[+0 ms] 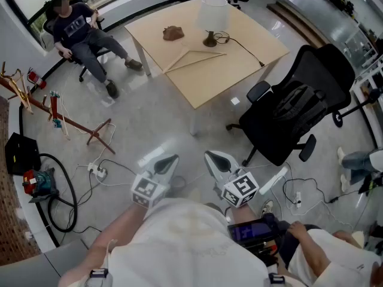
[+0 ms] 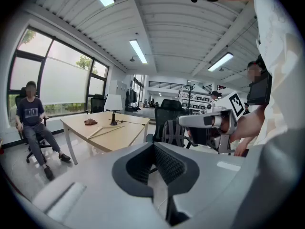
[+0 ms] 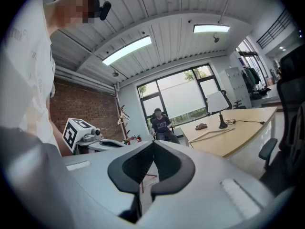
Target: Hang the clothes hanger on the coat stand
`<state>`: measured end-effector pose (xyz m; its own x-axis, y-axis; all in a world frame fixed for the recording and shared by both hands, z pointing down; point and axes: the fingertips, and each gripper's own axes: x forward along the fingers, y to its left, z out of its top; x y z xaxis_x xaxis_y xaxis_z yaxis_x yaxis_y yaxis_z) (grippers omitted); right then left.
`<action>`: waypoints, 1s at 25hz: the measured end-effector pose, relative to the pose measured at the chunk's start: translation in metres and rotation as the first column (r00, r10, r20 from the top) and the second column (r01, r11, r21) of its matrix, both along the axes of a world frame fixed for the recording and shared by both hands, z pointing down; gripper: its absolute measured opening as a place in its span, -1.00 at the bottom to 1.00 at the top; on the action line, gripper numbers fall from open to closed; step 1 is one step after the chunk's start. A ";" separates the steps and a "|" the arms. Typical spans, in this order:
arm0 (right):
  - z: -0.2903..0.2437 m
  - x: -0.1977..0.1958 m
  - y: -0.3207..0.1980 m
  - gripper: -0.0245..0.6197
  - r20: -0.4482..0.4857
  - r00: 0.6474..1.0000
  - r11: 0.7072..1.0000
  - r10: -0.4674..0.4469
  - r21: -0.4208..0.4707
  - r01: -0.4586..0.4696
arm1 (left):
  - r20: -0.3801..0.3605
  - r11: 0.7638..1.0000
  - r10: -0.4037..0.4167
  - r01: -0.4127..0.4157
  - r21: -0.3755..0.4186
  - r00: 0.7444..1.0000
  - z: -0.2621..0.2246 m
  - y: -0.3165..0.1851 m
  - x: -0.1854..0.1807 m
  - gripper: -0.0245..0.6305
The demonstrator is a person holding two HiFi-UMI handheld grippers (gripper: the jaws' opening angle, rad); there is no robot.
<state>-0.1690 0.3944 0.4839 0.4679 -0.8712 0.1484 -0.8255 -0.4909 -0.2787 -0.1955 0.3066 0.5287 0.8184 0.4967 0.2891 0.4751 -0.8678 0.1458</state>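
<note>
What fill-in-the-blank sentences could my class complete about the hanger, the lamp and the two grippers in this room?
1. The pale wooden clothes hanger lies flat on the light wooden ___.
2. The fingers of the left gripper and the right gripper are ___, with nothing between them.
3. The table lamp standing near the hanger has a ___ shade.

Missing words: table; shut; white.
</note>
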 end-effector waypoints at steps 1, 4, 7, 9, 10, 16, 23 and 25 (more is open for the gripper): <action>-0.001 -0.002 -0.002 -0.88 -0.005 1.000 1.000 -0.011 0.005 0.011 | 0.002 1.000 -0.009 0.009 0.008 1.000 -0.004 -0.003 -0.004 -0.92; -0.003 -0.008 -0.009 -0.88 -0.018 0.999 0.998 -0.051 0.024 0.051 | 0.003 0.998 -0.050 0.050 0.031 0.999 -0.010 -0.010 -0.014 -0.92; -0.009 -0.014 -0.007 -0.88 -0.044 0.996 0.996 -0.083 0.042 0.085 | -0.012 0.996 -0.081 0.081 0.038 0.997 -0.014 -0.008 -0.018 -0.92; -0.012 -0.019 -0.004 -0.88 -0.065 0.993 0.994 -0.100 0.040 0.103 | -0.022 0.995 -0.094 0.095 0.038 0.995 -0.018 -0.004 -0.020 -0.92; -0.012 -0.022 -0.003 -0.88 -0.073 0.992 0.993 -0.107 0.034 0.110 | -0.025 0.994 -0.099 0.100 0.037 0.995 -0.019 -0.003 -0.020 -0.92; -0.009 -0.026 0.002 -0.88 -0.077 0.992 0.995 -0.099 0.025 0.101 | -0.048 0.994 -0.101 0.103 0.041 0.994 -0.026 0.002 -0.023 -0.92; -0.002 -0.016 0.015 -0.88 -0.042 0.995 0.996 -0.087 0.022 0.088 | -0.050 0.992 -0.109 0.111 0.053 0.993 -0.030 0.012 -0.021 -0.92; 0.004 -0.019 0.012 -0.88 -0.024 0.997 0.997 -0.075 0.028 0.076 | -0.037 0.992 -0.105 0.107 0.064 0.994 -0.029 0.008 -0.025 -0.92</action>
<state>-0.1880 0.4065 0.4877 0.4039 -0.9078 0.1132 -0.8660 -0.4193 -0.2724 -0.2207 0.3146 0.4997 0.8754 0.3873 0.2894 0.3836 -0.9207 0.0721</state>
